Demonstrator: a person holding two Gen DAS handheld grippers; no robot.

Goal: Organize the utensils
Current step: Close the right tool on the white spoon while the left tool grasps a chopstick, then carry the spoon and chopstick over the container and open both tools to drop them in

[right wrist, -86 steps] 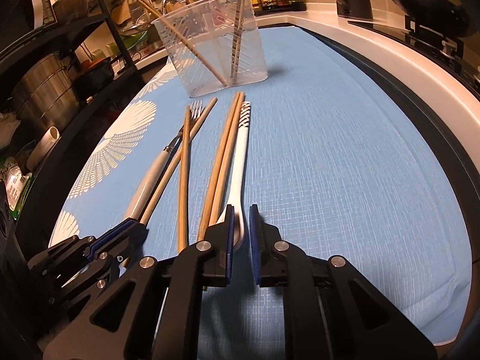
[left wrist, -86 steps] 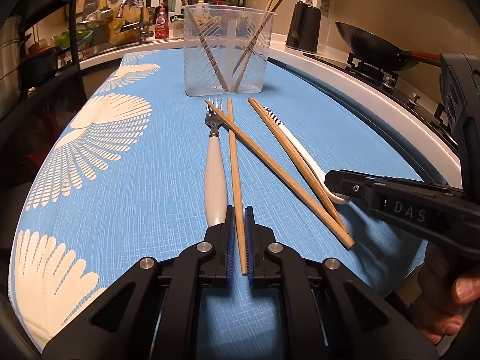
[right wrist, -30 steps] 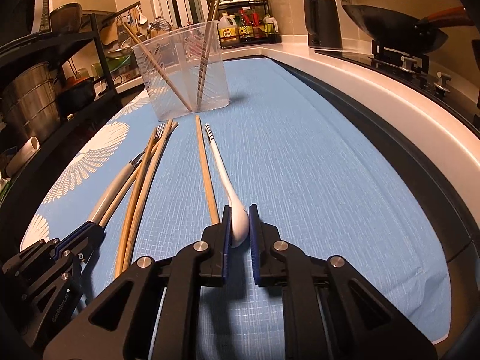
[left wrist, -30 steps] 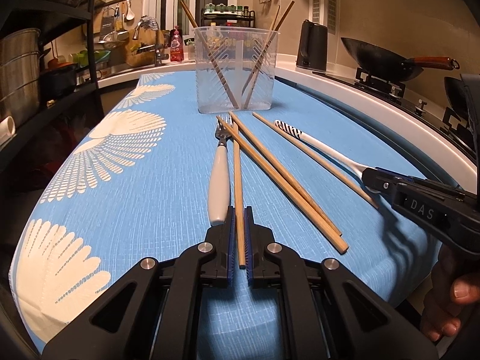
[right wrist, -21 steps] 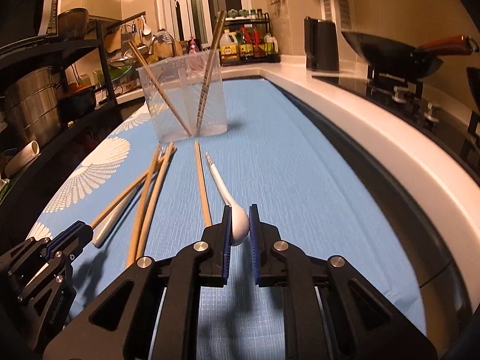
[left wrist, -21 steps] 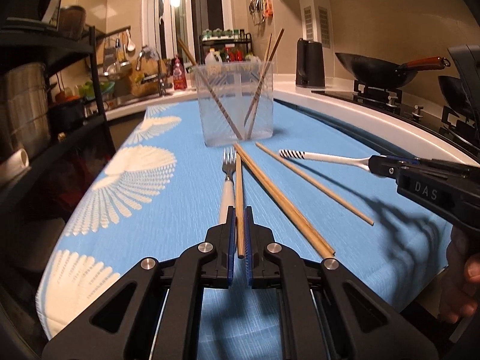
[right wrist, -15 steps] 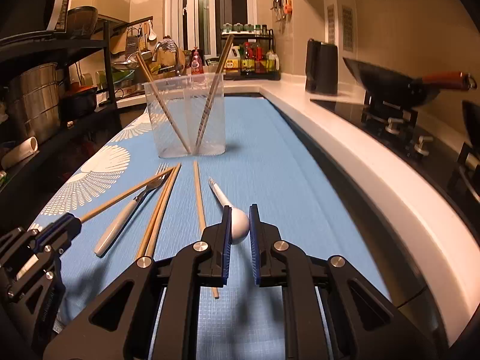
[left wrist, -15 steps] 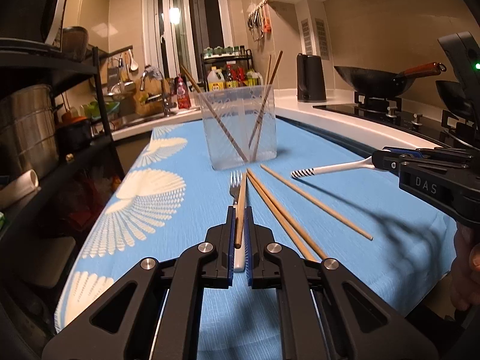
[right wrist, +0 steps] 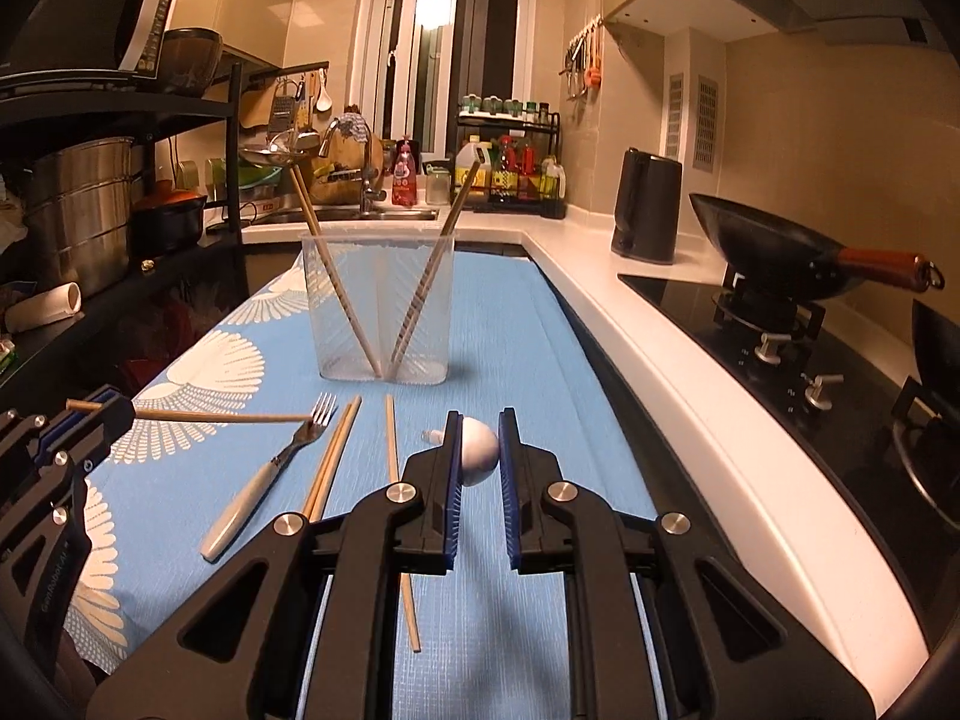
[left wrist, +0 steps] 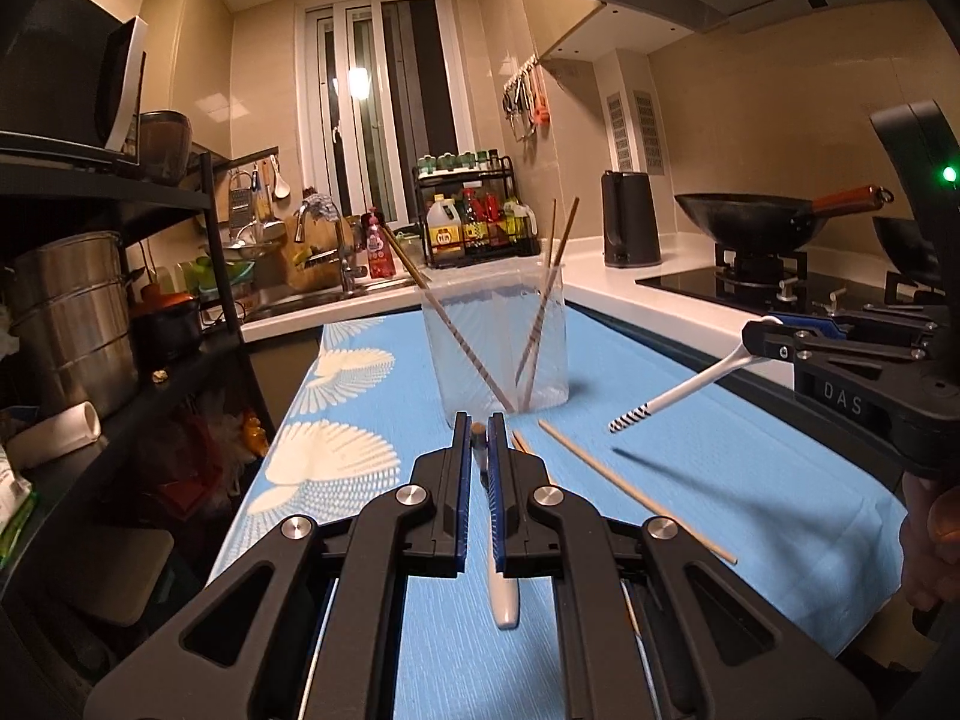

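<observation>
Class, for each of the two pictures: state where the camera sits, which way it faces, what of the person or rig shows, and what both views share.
Left wrist: behind the left gripper, shut on a chopstick, facing the clear container; right gripper and a hand show.
Right wrist: behind the right gripper, shut on the white spoon, facing the same way; left gripper shows.
Shared: container, blue cloth, fork.

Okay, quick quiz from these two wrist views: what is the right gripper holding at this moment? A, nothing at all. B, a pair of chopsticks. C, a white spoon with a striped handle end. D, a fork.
C: the right gripper is shut on the bowl of the white spoon, whose striped handle end hangs above the blue cloth.
</observation>
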